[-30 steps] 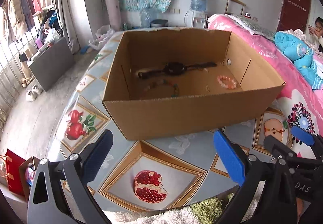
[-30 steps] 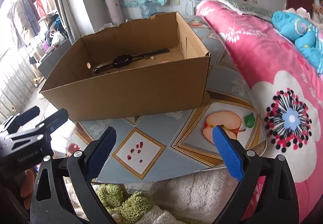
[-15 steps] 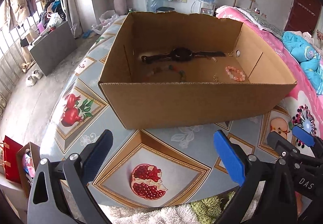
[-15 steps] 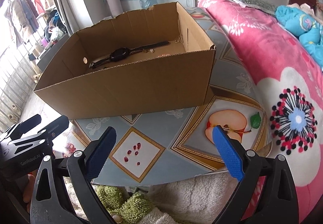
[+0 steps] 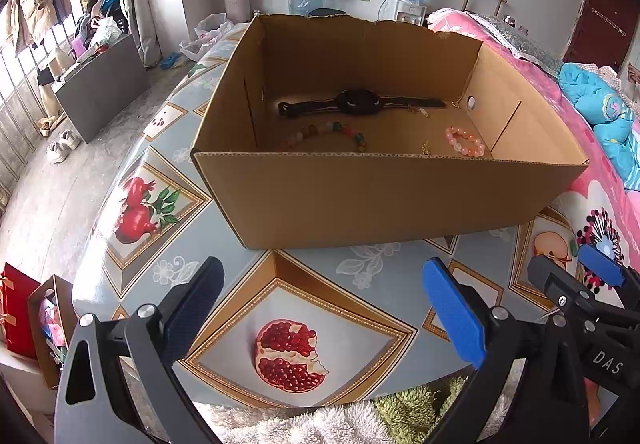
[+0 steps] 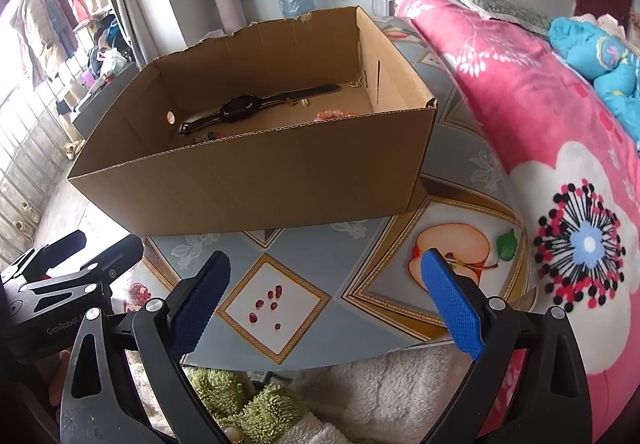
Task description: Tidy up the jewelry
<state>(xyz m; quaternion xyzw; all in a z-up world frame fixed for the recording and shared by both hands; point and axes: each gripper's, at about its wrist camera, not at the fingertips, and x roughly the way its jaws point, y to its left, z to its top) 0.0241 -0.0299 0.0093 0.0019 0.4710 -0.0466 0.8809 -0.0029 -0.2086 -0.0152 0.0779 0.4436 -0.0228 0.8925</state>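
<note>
An open cardboard box [image 5: 360,200] [image 6: 256,180] stands on a table with a fruit-print cloth [image 5: 304,300]. Inside lie a black watch [image 5: 358,103] [image 6: 240,109], a multicoloured bead bracelet [image 5: 340,130], a pink bead bracelet [image 5: 464,140] [image 6: 334,113] and small gold pieces [image 5: 425,149]. My left gripper [image 5: 320,304] hangs open in front of the box, nothing between its fingers. My right gripper [image 6: 320,298] is open too, empty, near the box's right front corner. The right gripper also shows at the lower right of the left wrist view [image 5: 580,284].
A bed with a pink floral quilt [image 6: 540,124] borders the table on the right. A fluffy white and green fabric [image 6: 360,396] lies at the table's near edge. A red bag [image 5: 16,316] stands on the floor at the left.
Both grippers have risen and tilted, so the views look further down into the box. Both stay open. The jewelry has not moved.
</note>
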